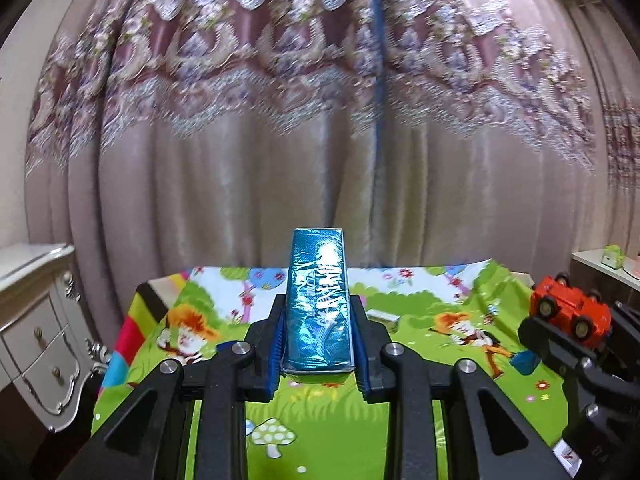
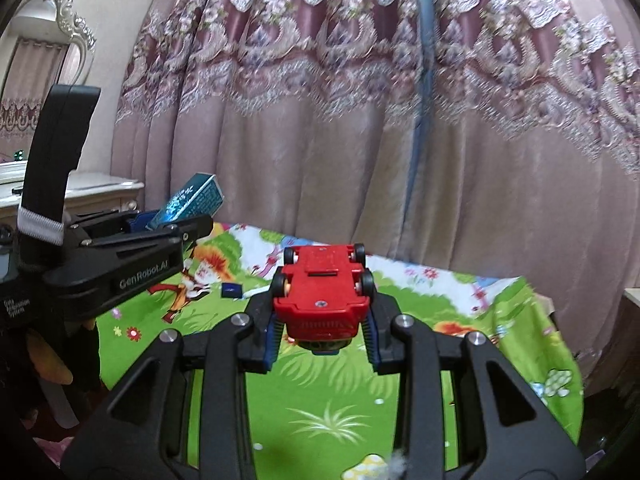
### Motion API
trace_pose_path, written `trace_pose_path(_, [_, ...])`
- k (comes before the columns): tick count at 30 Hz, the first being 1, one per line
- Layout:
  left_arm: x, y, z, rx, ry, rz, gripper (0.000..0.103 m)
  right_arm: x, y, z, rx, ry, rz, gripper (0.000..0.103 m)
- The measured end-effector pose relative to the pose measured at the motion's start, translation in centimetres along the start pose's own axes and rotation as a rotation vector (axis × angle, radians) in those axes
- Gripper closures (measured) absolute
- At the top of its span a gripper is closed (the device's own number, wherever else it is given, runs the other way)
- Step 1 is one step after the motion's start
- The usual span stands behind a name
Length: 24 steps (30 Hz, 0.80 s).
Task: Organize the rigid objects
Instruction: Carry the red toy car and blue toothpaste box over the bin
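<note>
Blue box point(image 1: 318, 304) clamped between left fingers point(image 1: 277, 354); red car point(image 2: 323, 298) between right fingers point(image 2: 269, 338).

"GenRobot.AI" stands on the left hand-held gripper point(image 2: 182, 226).

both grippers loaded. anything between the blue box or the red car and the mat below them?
Nothing visible. The left gripper holds the blue box and the right gripper holds the red toy car upside down, both clear above the cartoon mat. Only a small dark card and a small pale block lie farther back.
</note>
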State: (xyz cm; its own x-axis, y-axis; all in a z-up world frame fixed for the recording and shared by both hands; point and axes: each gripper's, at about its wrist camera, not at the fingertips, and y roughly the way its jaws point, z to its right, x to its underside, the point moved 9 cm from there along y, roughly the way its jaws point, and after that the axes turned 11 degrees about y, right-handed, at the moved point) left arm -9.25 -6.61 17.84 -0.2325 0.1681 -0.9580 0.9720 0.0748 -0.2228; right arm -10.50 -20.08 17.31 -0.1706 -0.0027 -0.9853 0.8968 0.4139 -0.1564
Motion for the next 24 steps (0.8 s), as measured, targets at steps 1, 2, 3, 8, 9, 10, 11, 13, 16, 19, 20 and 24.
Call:
trace_pose_path(1, [-0.3, -0.3, 0.5, 0.009, 0.005, 0.007, 0.073, -0.2, -0.3, 0.3, 0.007, 0.002, 0.008, 0.066])
trace_pose_path(2, [-0.6, -0.7, 1.1, 0.017, 0.014, 0.014, 0.073, -0.3, -0.7, 0.7, 0.013, 0.002, 0.015, 0.066])
trace_pose_path(3, [-0.9, -0.9, 1.5, 0.023, 0.020, 0.021, 0.073, -0.5, -1.2, 1.0, 0.021, 0.003, 0.026, 0.066])
trace_pose_path(8, [-2.5, -2.5, 4.0, 0.060, 0.055, 0.061, 0.073, -1.4, -4.1, 3.3, 0.062, 0.019, 0.076, 0.066])
trace_pose_path(9, [-2.7, -2.8, 4.4, 0.066, 0.060, 0.068, 0.073, -1.6, -4.6, 3.7, 0.071, 0.023, 0.087, 0.066])
trace_pose_path(10, [-3.0, -3.1, 4.9, 0.076, 0.066, 0.076, 0.073, -1.8, -5.2, 4.1, 0.079, 0.026, 0.098, 0.066])
trace_pose_path(11, [-3.3, -3.4, 5.5, 0.088, 0.075, 0.081, 0.073, -2.0, -5.9, 4.5, 0.089, 0.028, 0.109, 0.066])
trace_pose_path(13, [-3.8, -3.9, 6.9, 0.117, 0.091, 0.090, 0.073, -2.4, -6.9, 5.2, 0.109, 0.026, 0.125, 0.066])
trace_pose_path(16, [-4.4, -4.6, 9.5, 0.162, 0.127, 0.105, 0.073, -2.8, -8.5, 6.5, 0.145, 0.026, 0.150, 0.066])
trace_pose_path(19, [-4.7, -5.1, 12.2, 0.218, 0.155, 0.108, 0.073, -2.8, -10.1, 8.4, 0.192, 0.035, 0.161, 0.066])
trace_pose_path(20, [-4.8, -5.4, 13.6, 0.246, 0.173, 0.112, 0.073, -2.7, -10.5, 8.9, 0.203, 0.039, 0.159, 0.066])
trace_pose_path(24, [-5.0, -6.3, 17.9, 0.336, 0.232, 0.123, 0.073, -1.6, -12.9, 12.0, 0.284, 0.061, 0.141, 0.066])
